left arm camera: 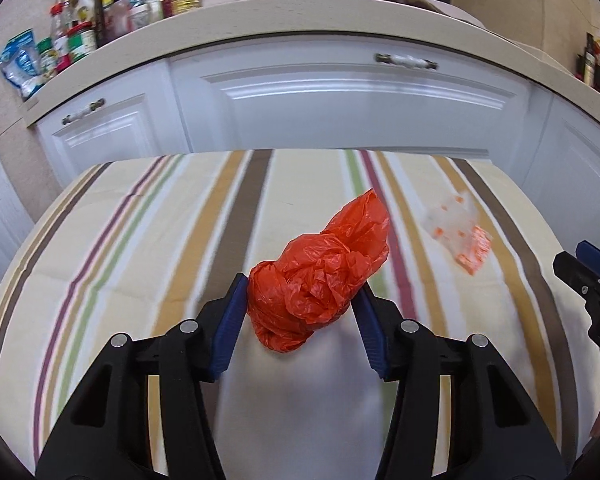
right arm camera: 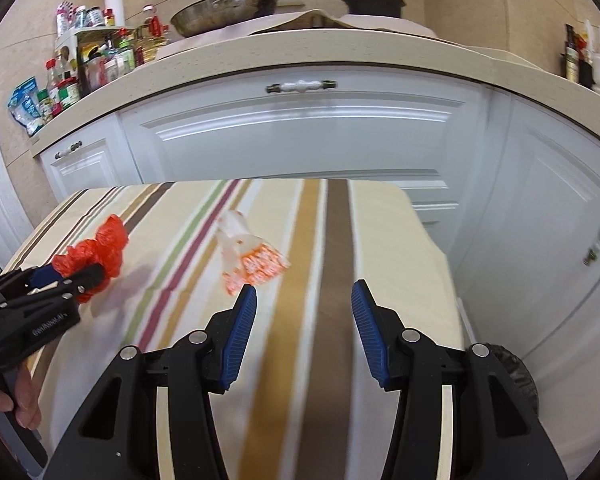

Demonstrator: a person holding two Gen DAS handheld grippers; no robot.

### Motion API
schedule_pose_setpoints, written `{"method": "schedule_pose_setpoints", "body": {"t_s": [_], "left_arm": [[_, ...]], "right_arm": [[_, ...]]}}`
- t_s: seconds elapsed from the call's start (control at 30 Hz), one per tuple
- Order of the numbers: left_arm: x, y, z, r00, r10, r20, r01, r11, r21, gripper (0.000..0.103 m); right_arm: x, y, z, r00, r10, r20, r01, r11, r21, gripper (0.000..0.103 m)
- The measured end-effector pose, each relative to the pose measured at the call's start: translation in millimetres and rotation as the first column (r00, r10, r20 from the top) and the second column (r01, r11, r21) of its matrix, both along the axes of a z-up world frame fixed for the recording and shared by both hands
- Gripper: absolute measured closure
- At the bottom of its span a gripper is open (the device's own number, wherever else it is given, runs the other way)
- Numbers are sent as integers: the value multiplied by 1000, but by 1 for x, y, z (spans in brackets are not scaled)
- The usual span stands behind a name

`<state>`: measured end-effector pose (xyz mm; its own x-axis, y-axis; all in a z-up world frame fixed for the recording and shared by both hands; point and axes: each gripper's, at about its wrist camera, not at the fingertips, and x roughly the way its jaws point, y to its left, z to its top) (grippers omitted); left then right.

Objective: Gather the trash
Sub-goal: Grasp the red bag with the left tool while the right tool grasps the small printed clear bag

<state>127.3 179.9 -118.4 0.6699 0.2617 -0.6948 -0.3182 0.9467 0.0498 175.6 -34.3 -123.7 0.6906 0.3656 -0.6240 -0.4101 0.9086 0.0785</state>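
A crumpled orange plastic bag is pinched between the blue pads of my left gripper, lifted a little over the striped tablecloth. In the right wrist view the same bag shows in the left gripper at the far left. A clear wrapper with orange print lies on the cloth to the right; in the right wrist view this wrapper sits just ahead and left of my right gripper, which stands open with nothing between its fingers.
White cabinet doors stand behind the table under a beige counter. Jars and bottles crowd the counter's left end; a pan and a dark pot sit further back. A hand holds the left gripper.
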Motion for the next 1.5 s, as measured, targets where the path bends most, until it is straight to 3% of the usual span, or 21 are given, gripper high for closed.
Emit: {"method": "schedule_pose_setpoints", "body": {"t_s": [0.4,0.8,0.9,0.97,1.13,1.5], "left_arm": [[-9,71,3,990,142,-1,-142,990,2,52],[-12,94,1,984,177,-11,-177,984,-4,52],[-12,95,0,984,179,-13,-179,984,-4,52],[-12,95,-1,983,181,-15,-182,983,-5,52],[-14,93,-1,983,182,-16,-182,983,-4,52],[-24,76,11,987,160,15,-160,987,-4,52]], "right_arm": [[31,59,-4,997,76,-11,-76,997,-33,51],[59,84,-19,995,81,-58,-86,993,-78,48],[60,83,-20,994,82,-66,-87,993,-76,57],[61,83,-21,993,89,-74,-95,992,-80,74],[56,79,-20,994,87,-65,-92,993,-76,79],[36,47,-3,999,33,-28,-35,998,-43,80]]}}
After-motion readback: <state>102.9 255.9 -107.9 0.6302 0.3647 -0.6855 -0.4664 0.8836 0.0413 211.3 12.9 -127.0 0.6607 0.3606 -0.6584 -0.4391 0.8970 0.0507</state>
